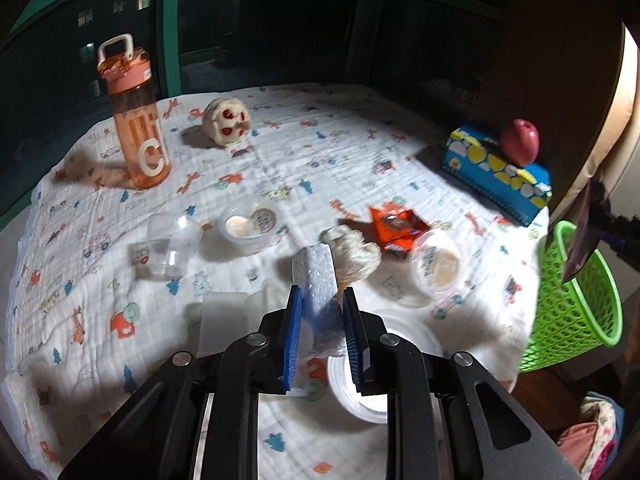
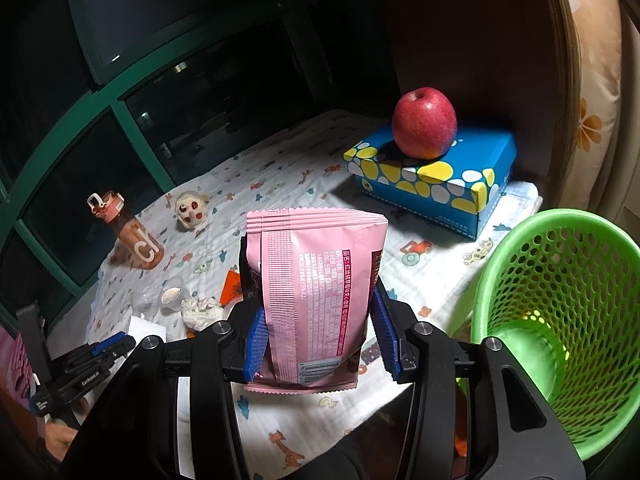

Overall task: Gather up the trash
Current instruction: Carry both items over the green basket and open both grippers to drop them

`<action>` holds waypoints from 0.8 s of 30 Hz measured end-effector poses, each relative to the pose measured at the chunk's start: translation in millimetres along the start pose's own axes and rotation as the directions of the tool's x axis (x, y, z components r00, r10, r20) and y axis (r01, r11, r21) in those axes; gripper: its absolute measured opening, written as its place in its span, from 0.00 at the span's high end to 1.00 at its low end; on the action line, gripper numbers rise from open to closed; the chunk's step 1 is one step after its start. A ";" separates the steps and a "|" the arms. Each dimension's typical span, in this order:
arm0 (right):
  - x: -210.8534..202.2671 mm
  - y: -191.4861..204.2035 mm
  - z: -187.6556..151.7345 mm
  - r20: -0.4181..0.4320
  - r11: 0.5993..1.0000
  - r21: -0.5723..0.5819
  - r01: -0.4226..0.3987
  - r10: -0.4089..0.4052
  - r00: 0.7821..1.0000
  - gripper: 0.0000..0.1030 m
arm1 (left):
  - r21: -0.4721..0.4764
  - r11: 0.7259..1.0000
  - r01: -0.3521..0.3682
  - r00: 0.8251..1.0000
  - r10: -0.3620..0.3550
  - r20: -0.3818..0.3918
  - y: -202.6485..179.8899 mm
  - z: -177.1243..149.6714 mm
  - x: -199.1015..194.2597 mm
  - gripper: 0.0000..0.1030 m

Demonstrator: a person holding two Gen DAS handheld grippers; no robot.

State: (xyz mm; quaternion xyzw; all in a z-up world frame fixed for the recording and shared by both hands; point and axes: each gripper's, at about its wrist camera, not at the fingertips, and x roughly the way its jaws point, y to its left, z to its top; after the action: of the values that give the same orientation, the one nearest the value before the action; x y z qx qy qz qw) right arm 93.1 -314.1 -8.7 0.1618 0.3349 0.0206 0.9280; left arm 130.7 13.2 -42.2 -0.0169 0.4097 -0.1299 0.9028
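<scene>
**Foam piece and pink packet in the tongs, basket at the table's edge**

A white foam piece (image 1: pixel 316 276) stands between the blue pads of the left gripper (image 1: pixel 320 300), which is narrowed onto it and grips it from both sides; the foam pokes up and forward past the fingertips, above the printed cloth (image 1: pixel 280 160). Just beyond it lies a crumpled tissue (image 1: pixel 354 252), with an orange wrapper (image 1: pixel 396 226) touching its far side. A small cup with a printed lid (image 1: pixel 436 264) lies tilted to the right of the tissue, an opened cup (image 1: pixel 248 228) sits to the left, and a clear plastic cup (image 1: pixel 172 244) lies on its side further left. A white tape roll (image 1: pixel 360 384) lies under the gripper

The right gripper (image 2: pixel 320 320) clamps a pink snack packet (image 2: pixel 316 304), upright, the pads pressing its lower sides while its top rises well above them. The green basket (image 2: pixel 552 320) stands just to the right of this gripper, beside the table

Further back, an apple (image 2: pixel 424 122) rests on a blue box (image 2: pixel 432 184), and an orange bottle (image 1: pixel 138 120) stands near a toy skull (image 1: pixel 228 120)
</scene>
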 end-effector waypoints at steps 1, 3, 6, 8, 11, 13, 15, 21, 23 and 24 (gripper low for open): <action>-2.1 -2.6 0.1 0.001 1.000 0.001 0.007 -0.007 1.000 0.55 | 0.000 1.000 0.021 1.000 -0.021 0.002 -4.4 3.4 -2.6 0.81; -7.4 -9.6 0.3 0.008 1.000 0.007 0.021 -0.021 1.000 0.55 | 0.011 0.998 0.063 0.998 -0.063 0.012 -17.4 10.8 -8.3 0.81; -17.5 -22.0 0.3 0.022 0.999 0.021 0.044 -0.045 0.999 0.55 | 0.062 0.992 0.109 0.993 -0.111 0.031 -44.6 22.2 -13.8 0.81; -24.6 -32.4 1.1 0.032 0.998 0.032 0.062 -0.063 0.998 0.55 | 0.101 0.987 0.123 0.991 -0.128 0.043 -64.0 28.4 -15.8 0.81; -34.8 -48.2 2.3 0.046 0.995 0.050 0.085 -0.088 0.995 0.55 | 0.131 0.979 0.158 0.985 -0.166 0.051 -86.2 36.4 -17.6 0.81; -40.9 -59.0 3.2 0.054 0.992 0.063 0.105 -0.108 0.993 0.55 | 0.144 0.971 0.193 0.979 -0.201 0.042 -100.6 41.1 -16.3 0.81; -46.6 -71.7 3.0 0.058 0.989 0.077 0.124 -0.129 0.990 0.55 | 0.162 0.959 0.233 0.970 -0.240 0.026 -118.7 44.8 -13.2 0.81; -61.0 -108.7 -0.7 0.058 0.971 0.093 0.222 -0.228 0.972 0.55 | 0.231 0.917 0.325 0.944 -0.327 -0.029 -179.6 50.6 2.7 0.81; -65.2 -121.2 -3.0 0.056 0.961 0.096 0.260 -0.266 0.962 0.55 | 0.251 0.900 0.356 0.933 -0.356 -0.046 -201.1 52.9 6.4 0.81; -66.6 -127.1 -4.2 0.051 0.956 0.097 0.275 -0.281 0.958 0.54 | 0.261 0.890 0.375 0.926 -0.374 -0.055 -212.0 53.4 8.1 0.81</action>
State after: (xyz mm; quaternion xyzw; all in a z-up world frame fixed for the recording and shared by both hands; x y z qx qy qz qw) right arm 29.9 -443.0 -10.7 0.1548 0.3247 -0.1303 0.9239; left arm 128.7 -197.7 16.3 0.0261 0.3790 -0.3553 0.8541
